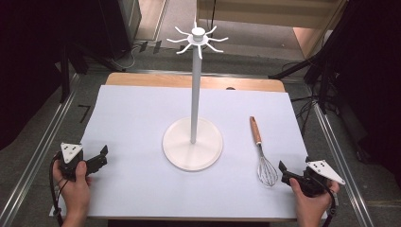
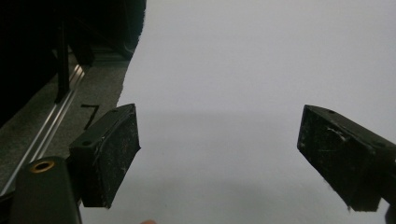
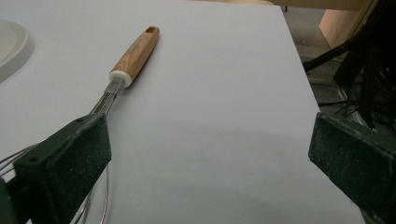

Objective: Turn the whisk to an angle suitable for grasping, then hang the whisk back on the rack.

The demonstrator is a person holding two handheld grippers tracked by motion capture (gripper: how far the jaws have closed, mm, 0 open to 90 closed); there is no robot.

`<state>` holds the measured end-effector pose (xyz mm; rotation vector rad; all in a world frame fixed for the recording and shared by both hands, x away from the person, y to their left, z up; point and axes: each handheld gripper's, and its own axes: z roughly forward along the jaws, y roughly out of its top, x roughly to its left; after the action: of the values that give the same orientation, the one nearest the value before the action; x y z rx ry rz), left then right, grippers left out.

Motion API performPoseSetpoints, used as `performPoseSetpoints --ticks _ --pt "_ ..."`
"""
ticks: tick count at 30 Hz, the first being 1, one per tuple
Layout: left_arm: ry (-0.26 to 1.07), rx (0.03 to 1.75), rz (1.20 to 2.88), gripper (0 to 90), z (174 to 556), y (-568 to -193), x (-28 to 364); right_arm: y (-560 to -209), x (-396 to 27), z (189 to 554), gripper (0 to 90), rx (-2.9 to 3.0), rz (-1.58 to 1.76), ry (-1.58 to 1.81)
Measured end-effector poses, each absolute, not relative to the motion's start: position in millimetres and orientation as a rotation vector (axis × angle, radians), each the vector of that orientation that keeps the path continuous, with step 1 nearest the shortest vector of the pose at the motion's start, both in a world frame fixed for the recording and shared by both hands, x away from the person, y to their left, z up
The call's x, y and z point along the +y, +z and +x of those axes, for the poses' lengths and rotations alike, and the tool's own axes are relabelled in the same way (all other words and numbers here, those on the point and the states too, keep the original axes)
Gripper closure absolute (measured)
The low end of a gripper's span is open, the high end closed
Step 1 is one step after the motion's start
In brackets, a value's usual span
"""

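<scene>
1. Now the right gripper (image 1: 289, 176), at lower right of the high view, gapes wide, holding nothing.
2. Just left of it lies the whisk (image 1: 262, 154), handle pointing up-frame.
3. Lower left, the left gripper (image 1: 101, 157) gapes empty too.

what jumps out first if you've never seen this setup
The tall white stand with curved hooks at its top rises from a round base in the middle of the white table sheet. To its right lies a whisk with a wooden handle, wire end toward the person. The left gripper and right gripper rest at the near corners, both with jaws open and nothing between them.
</scene>
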<state>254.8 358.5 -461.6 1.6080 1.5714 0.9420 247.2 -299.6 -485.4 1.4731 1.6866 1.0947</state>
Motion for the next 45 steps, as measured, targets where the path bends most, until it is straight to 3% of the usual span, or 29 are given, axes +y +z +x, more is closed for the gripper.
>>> performPoseSetpoints --ticks 9,16,24,29,37,45 --pt "0.938 1.559 1.595 13.9 253.5 -461.7 359.3 -460.7 -285.7 250.5 0.6 1.735 1.445 1.052" --pt "0.951 1.551 1.63 14.0 254.5 -462.0 356.5 -447.9 -275.4 265.9 20.4 1.848 1.52 0.928" --pt "0.951 1.547 1.637 14.0 254.9 -462.2 356.1 -441.5 -268.3 284.2 28.6 1.974 1.561 0.871" --pt "0.952 1.547 1.639 14.0 255.0 -462.2 355.8 -433.2 -259.4 300.4 38.6 2.085 1.537 0.751" --pt "0.945 1.549 1.642 14.1 255.2 -462.1 356.6 -424.9 -255.0 317.2 39.6 2.171 1.577 0.701" --pt "0.941 1.554 1.658 14.0 256.7 -462.4 355.3 -418.9 -248.2 332.9 46.5 2.313 1.649 0.659"
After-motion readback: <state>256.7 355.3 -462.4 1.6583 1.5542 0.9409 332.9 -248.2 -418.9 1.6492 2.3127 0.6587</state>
